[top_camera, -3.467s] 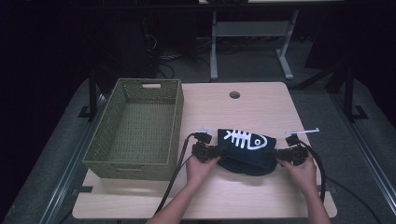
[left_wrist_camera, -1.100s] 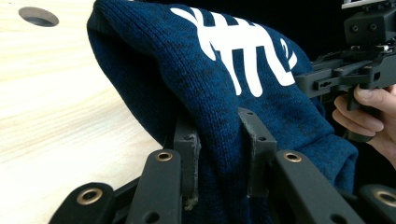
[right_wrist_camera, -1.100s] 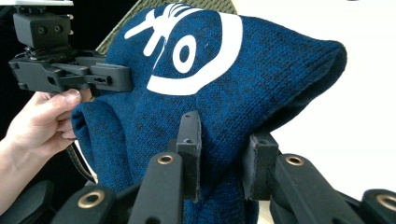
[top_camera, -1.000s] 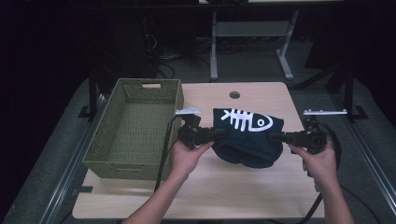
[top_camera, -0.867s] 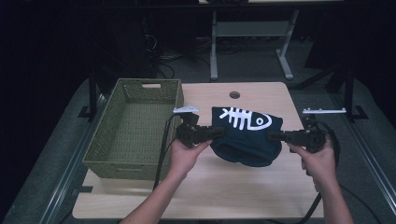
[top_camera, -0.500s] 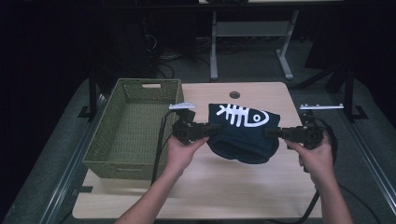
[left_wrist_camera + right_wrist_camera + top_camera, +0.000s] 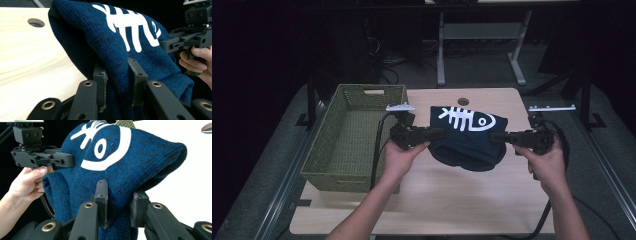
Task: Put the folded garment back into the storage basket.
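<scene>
No words or numbers are readable (just a white fish-skeleton design on the sweater).

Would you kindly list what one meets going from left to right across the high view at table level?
Green basket → left gripper → folded blue sweater with a white fish skeleton → right gripper.

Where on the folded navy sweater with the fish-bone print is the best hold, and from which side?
At its two opposite folded ends, one gripper from each side, as now: the left gripper and right gripper each pinch a bunched edge of the sweater. It is limp and sags between them, so one central hold would let it unfold.
</scene>
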Action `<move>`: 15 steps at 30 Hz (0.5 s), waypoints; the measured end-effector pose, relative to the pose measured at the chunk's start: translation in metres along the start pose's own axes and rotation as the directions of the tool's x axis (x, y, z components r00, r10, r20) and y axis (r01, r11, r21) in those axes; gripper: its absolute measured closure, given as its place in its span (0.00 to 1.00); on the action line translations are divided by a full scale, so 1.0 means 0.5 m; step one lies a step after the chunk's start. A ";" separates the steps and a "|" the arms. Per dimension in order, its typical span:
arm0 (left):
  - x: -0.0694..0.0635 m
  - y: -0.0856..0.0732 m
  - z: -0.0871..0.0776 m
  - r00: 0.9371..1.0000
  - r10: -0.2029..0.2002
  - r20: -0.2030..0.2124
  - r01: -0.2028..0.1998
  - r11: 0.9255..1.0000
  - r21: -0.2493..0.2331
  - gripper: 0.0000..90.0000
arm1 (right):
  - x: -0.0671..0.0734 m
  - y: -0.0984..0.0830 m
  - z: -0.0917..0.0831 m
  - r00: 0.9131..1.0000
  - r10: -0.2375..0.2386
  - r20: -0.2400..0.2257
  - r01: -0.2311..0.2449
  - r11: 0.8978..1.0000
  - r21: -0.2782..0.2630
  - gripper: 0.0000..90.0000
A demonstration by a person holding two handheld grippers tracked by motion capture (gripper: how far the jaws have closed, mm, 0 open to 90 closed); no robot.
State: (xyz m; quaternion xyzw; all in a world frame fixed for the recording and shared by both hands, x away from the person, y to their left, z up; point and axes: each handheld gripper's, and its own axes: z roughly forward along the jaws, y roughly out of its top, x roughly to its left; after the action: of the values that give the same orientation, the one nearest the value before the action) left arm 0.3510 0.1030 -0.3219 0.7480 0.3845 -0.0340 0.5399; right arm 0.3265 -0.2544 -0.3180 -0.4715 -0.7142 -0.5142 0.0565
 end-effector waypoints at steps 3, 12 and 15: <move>0.002 0.003 -0.008 1.000 -0.002 0.000 0.002 1.000 -0.001 0.80 | 0.007 0.006 0.004 1.000 -0.006 0.000 0.006 1.000 -0.001 0.80; 0.008 0.010 -0.030 1.000 -0.001 -0.008 0.001 1.000 -0.004 0.80 | 0.029 0.020 0.016 1.000 -0.017 -0.004 0.017 1.000 0.001 0.80; 0.010 0.012 -0.036 1.000 -0.005 -0.006 0.005 1.000 -0.006 0.80 | 0.034 0.023 0.018 1.000 -0.014 -0.011 0.014 1.000 -0.001 0.80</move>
State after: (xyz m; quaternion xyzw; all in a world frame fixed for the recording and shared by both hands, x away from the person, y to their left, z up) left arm 0.3515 0.1201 -0.3119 0.7457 0.3881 -0.0320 0.5407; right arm 0.3290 -0.2366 -0.3048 -0.4637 -0.7171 -0.5173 0.0566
